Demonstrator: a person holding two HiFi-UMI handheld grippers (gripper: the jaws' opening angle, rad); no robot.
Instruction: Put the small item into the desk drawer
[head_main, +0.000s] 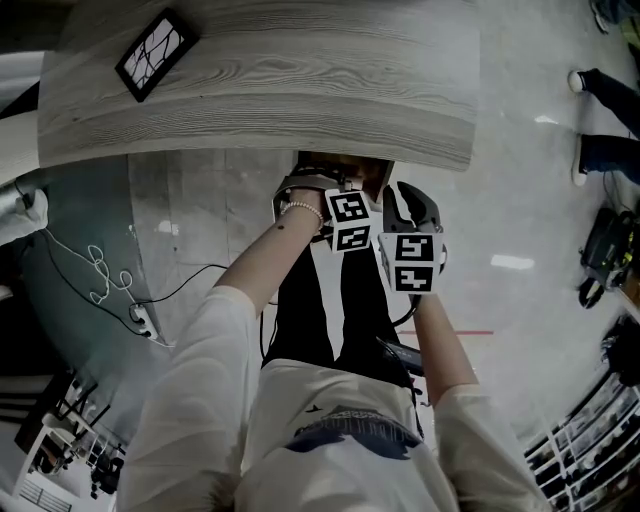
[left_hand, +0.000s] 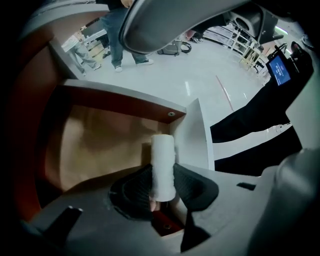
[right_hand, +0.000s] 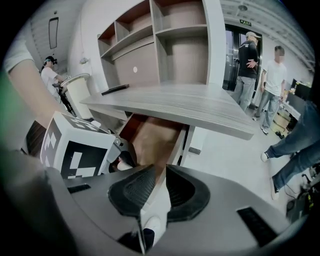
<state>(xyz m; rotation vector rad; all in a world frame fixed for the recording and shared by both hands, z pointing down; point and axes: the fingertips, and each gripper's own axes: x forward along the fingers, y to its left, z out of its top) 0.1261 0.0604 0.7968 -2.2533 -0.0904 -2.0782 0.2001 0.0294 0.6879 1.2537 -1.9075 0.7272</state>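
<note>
A small white roll (left_hand: 163, 150) stands upright between the jaws of my left gripper (left_hand: 163, 168), which is shut on its lower half. It hangs over the open desk drawer (left_hand: 95, 145), near the white drawer front (left_hand: 196, 135); the bare brown bottom shows beneath it. In the head view the drawer (head_main: 348, 168) sticks out under the desk edge, with both marker cubes (head_main: 350, 222) just in front of it. My right gripper (right_hand: 160, 167) is beside the left one, narrowly open with nothing between its pads, facing the same drawer (right_hand: 150, 137).
The grey wooden desk top (head_main: 260, 80) carries a black-framed flat object (head_main: 155, 55) at its far left. Cables (head_main: 100, 280) lie on the floor to the left. Wall shelving (right_hand: 160, 40) rises behind the desk. People (right_hand: 250, 55) stand at the right.
</note>
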